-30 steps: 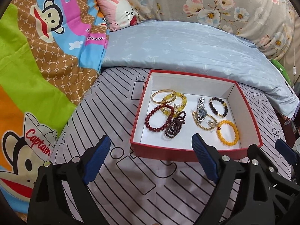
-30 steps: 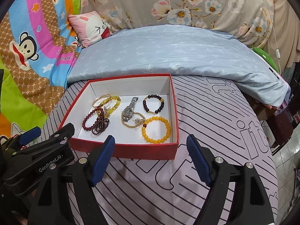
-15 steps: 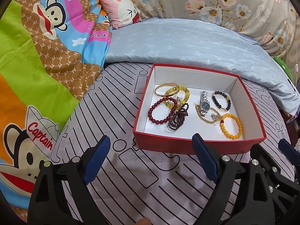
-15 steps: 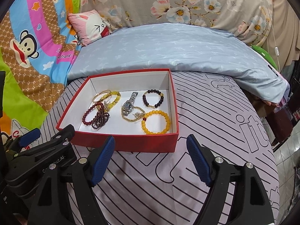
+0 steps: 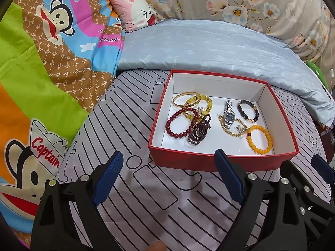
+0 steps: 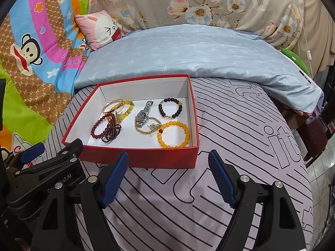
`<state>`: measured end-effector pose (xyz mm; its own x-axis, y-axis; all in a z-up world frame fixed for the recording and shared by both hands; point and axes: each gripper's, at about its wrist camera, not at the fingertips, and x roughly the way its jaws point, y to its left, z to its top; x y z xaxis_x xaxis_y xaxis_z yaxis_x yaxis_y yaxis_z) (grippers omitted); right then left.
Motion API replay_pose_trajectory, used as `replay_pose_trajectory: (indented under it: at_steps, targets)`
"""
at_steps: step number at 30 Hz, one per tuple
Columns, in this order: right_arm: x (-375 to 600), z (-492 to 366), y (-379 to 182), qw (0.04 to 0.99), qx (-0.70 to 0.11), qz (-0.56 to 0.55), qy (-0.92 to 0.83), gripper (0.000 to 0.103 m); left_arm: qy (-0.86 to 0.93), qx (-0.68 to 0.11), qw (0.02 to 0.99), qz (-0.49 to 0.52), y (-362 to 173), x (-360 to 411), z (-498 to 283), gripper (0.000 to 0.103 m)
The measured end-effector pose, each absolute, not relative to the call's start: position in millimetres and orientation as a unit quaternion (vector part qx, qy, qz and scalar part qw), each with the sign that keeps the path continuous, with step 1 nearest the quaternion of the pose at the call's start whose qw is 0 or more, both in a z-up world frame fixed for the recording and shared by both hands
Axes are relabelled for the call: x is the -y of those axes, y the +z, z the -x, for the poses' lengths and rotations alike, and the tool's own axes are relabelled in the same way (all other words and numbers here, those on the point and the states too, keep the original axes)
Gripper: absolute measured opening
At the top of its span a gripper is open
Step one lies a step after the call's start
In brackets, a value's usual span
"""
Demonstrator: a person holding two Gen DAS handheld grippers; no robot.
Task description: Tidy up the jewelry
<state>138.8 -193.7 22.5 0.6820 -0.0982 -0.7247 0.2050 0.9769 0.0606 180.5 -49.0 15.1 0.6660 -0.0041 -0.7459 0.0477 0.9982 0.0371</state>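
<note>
A shallow rectangular red cardboard box with a white inside is seen right of centre in the left wrist view, set on a pale lilac sheet printed with black lines. The jewelry is gathered on its floor: a smooth gold bangle, a chunky yellow bead bracelet, a round dark red bead bracelet and a tangled garnet bead strand at the left; a steel-link wristwatch, a fine gold bead chain, a black bead bracelet and a glossy amber bead bracelet at the right. The left gripper, with ribbed blue pads, is held wide apart and empty at the lower edge, short of the box. In the right wrist view the right gripper is likewise spread, nothing between its pads. A quilted blue duvet is folded behind the box
</note>
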Motion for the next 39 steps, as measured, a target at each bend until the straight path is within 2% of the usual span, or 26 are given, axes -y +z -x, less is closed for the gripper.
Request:
replay_pose_trajectory:
  at_steps: [39]
  targets:
    - [196.4, -138.2, 21.1, 0.914, -0.39, -0.072, -0.085, 0.077, -0.018, -0.41, 0.911, -0.036, 16.6, 49.6, -180.5, 0.086]
